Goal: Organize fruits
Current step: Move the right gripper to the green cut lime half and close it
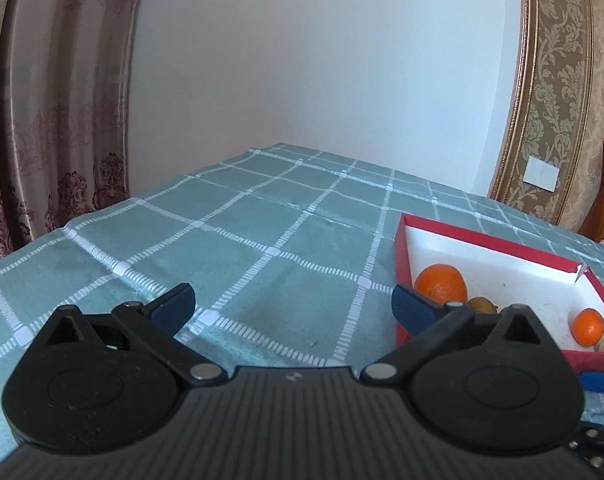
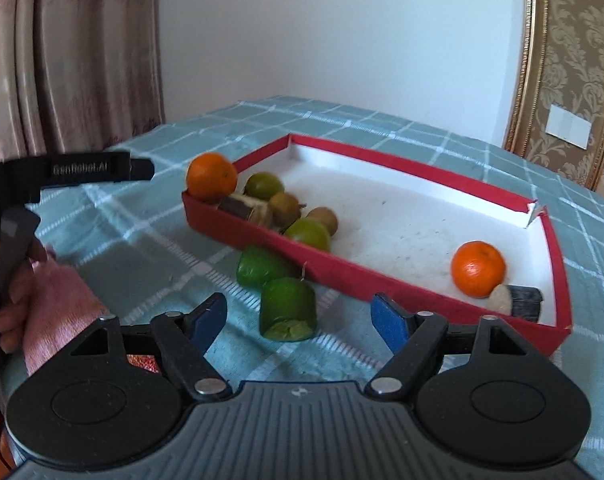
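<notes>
Closest to my right camera is the right gripper (image 2: pixel 299 320), its blue pads spread wide with nothing between them; just in front of it a cut green piece (image 2: pixel 289 310) lies on the checked tablecloth (image 2: pixel 149 240), and a second green piece (image 2: pixel 261 266) lies beyond it against the outer wall of the red tray (image 2: pixel 342 268). Inside the tray I see one orange (image 2: pixel 478 268) near a dark-skinned cut piece (image 2: pixel 516 300) at the right end; another orange (image 2: pixel 211 176) sits at the left corner among green and brown fruits that overlap, so I cannot count them surely. At the left edge a hand (image 2: pixel 15 304) grips a black handle, partly cut off. My left gripper (image 1: pixel 293 306) is also released and empty over the cloth; its right finger covers part of the tray (image 1: pixel 482 236), and the fruits there are half hidden.
</notes>
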`<state>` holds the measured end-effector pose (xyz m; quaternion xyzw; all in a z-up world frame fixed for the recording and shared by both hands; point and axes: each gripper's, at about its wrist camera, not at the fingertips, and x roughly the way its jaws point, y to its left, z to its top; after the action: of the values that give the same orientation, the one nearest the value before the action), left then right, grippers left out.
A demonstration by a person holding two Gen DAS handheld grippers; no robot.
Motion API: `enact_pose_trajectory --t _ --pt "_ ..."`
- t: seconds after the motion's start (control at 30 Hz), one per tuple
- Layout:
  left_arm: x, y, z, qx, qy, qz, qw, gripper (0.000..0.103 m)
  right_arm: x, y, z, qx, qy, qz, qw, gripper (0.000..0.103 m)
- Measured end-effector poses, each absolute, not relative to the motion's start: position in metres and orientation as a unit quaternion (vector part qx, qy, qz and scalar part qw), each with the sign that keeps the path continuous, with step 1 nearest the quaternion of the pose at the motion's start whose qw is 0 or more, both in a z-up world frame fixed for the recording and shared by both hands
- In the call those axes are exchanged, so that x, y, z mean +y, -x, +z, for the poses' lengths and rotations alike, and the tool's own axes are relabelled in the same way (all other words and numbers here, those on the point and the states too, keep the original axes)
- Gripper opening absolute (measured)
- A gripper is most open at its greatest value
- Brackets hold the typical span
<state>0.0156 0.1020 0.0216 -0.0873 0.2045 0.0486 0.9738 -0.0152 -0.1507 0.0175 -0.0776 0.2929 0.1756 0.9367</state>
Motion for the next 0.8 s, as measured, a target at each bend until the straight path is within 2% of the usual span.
enact_pose_trajectory --t 0.1,0.23,0.47,0.8 --pt "0.103 -0.016 0.021 0.204 0.091 0.048 0.974 0.103 -0.151 0.010 0.013 0.301 0.070 0.175 0.935 0.057" --pt "0.103 -0.016 0.021 0.202 0.092 0.047 0.974 0.103 -0.153 0.005 0.008 0.307 0.059 0.176 0.933 0.052" --pt "0.102 -0.015 0.021 0.203 0.093 0.047 0.974 0.103 -0.145 0.006 0.007 0.301 0.074 0.182 0.933 0.032" --pt "0.102 -0.015 0.021 0.204 0.092 0.049 0.973 0.103 -0.152 0.016 0.018 0.281 0.058 0.168 0.943 0.031"
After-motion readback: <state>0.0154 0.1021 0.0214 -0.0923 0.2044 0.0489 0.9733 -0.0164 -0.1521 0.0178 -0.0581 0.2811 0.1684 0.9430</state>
